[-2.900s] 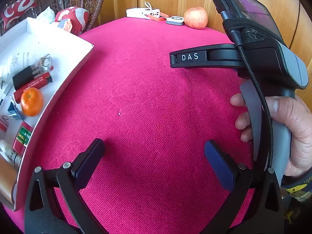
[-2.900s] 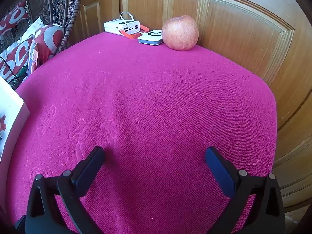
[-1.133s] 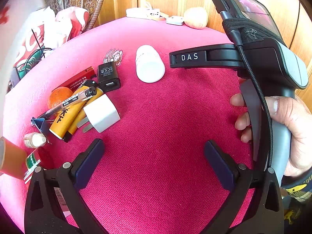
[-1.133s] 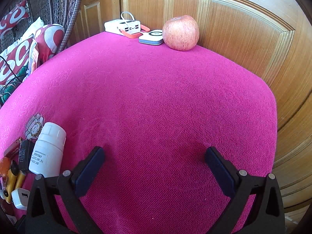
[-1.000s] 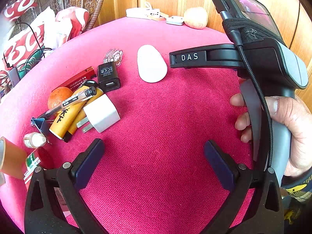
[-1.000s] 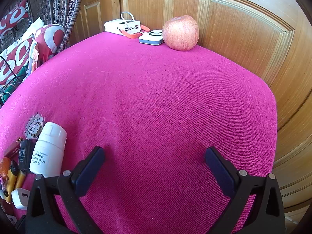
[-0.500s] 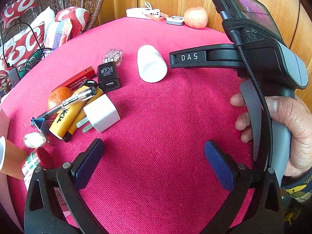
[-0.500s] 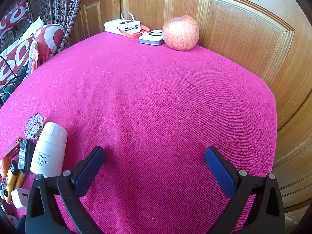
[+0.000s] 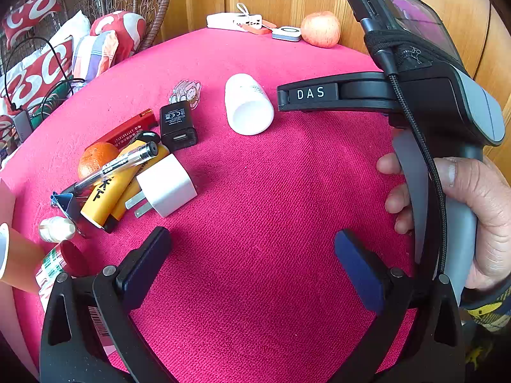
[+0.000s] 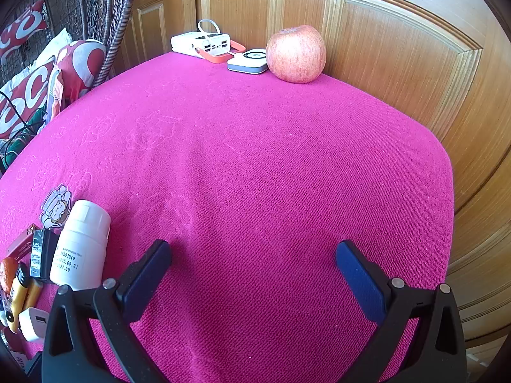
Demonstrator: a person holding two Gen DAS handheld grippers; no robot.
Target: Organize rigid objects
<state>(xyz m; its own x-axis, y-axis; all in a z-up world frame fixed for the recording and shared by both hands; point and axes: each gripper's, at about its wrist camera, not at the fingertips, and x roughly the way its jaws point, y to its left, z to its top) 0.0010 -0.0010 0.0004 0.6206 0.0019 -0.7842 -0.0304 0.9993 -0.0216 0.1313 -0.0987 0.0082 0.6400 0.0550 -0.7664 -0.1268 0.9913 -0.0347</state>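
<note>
Several small objects lie loose on the pink cloth at the left: a white bottle (image 9: 247, 105) on its side, also in the right wrist view (image 10: 80, 245), a black charger (image 9: 177, 124), a white plug (image 9: 164, 185), a pen (image 9: 111, 167), yellow lighters (image 9: 108, 191), a red lighter (image 9: 127, 127), an orange (image 9: 95, 158) and a cartoon sticker (image 9: 186, 91). My left gripper (image 9: 252, 265) is open and empty, near the pile. My right gripper (image 10: 252, 271) is open and empty over bare cloth; its body shows in the left wrist view (image 9: 415, 95).
An apple (image 10: 295, 54), a white power bank (image 10: 202, 43) and a small white-grey device (image 10: 249, 60) sit at the table's far edge by the wooden door. An orange cup (image 9: 12, 255) and red-capped bottle (image 9: 60, 261) lie at left. Cushions and a wicker chair stand beyond.
The white box that held the objects is gone; its contents now lie spilled on the cloth. The white bottle rolled a little and has settled. Both grippers have stayed in place.
</note>
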